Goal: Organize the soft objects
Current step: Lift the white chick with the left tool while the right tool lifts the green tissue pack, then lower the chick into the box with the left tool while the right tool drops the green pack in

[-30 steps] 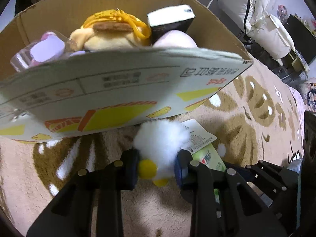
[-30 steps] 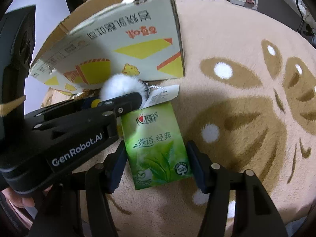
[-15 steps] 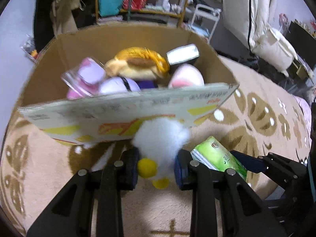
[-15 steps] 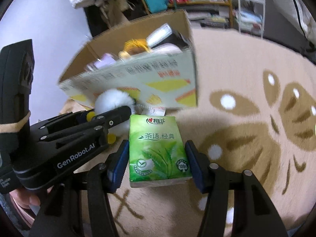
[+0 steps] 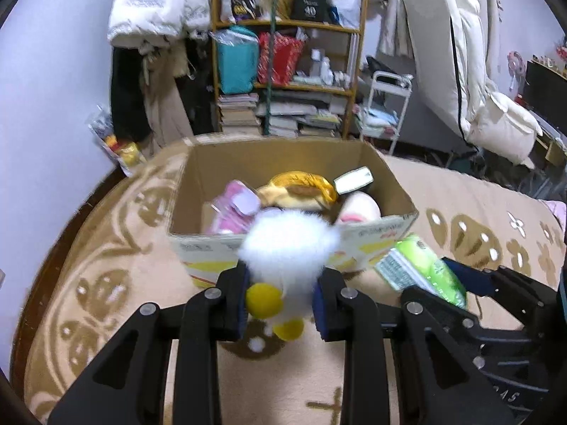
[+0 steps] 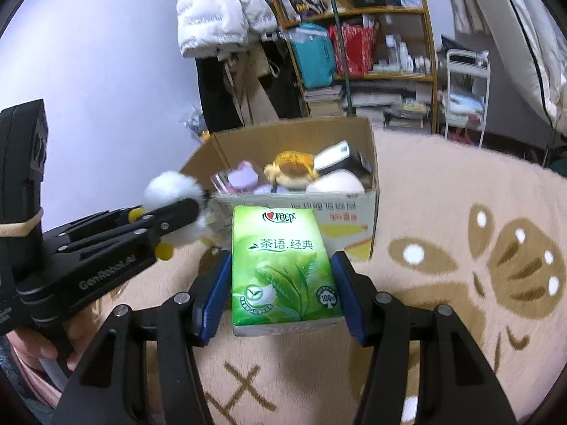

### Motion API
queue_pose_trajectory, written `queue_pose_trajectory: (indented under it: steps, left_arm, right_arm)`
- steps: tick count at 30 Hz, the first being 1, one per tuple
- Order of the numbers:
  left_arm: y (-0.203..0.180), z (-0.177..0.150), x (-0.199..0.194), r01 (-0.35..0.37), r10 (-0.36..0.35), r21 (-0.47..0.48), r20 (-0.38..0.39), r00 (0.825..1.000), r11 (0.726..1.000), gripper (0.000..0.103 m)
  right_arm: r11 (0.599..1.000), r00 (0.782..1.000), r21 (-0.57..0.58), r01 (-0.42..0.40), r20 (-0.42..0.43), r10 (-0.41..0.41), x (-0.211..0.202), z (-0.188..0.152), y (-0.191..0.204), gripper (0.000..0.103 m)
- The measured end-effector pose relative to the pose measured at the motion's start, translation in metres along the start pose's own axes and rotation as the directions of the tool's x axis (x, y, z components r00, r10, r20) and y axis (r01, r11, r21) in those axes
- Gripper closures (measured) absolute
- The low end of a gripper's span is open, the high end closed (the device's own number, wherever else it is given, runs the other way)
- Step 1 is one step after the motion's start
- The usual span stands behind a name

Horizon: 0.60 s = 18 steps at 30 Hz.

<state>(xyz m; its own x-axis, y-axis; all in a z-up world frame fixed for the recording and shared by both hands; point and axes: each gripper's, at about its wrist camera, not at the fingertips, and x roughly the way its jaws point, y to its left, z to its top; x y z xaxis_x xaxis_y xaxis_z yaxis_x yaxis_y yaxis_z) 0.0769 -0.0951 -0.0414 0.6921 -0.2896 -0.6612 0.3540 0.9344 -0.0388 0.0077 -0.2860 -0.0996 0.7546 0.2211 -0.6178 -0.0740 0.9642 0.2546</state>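
My left gripper (image 5: 280,304) is shut on a fluffy white plush toy (image 5: 288,244) with yellow feet, held in the air in front of the cardboard box (image 5: 397,184). The same toy (image 6: 170,191) and left gripper (image 6: 177,219) show at the left of the right wrist view. My right gripper (image 6: 280,294) is shut on a green tissue pack (image 6: 283,262), lifted off the rug; the pack (image 5: 421,269) also appears right of the toy. The box (image 6: 372,141) holds several soft toys and a dark carton.
A beige rug with brown patterns (image 6: 478,265) lies under everything. Behind the box stand a cluttered wooden shelf (image 5: 287,71), stacked books, hanging clothes, a white cart (image 5: 389,106) and a cream cushion (image 5: 460,71). A hand (image 6: 32,357) holds the left gripper.
Both grippers rose and tilted up, carrying the plush toy and the tissue pack off the rug. The box now sits lower in view with its inside and the room behind visible.
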Motion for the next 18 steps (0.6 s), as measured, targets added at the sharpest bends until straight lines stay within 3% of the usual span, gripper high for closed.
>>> queue_pose_trajectory:
  steps: [4, 8, 18]
  left_arm:
    - [0.007, 0.007, -0.021, -0.074, 0.073, 0.013, 0.082, 0.994, 0.997, 0.076]
    - [0.013, 0.017, -0.033, -0.09, 0.09, -0.004, 0.121, 0.989, 0.996, 0.076]
    - [0.026, 0.046, -0.047, -0.145, 0.144, -0.008, 0.211, 0.967, 0.989, 0.075]
  right_arm:
    - [0.999, 0.997, -0.028, 0.02, 0.08, -0.018, -0.01, 0.006, 0.007, 0.043]
    - [0.993, 0.982, -0.097, 0.07, 0.184, -0.051, -0.025, 0.013, 0.021, 0.043]
    - [0.992, 0.965, -0.099, 0.079, 0.258, -0.051, -0.023, 0.045, 0.02, 0.043]
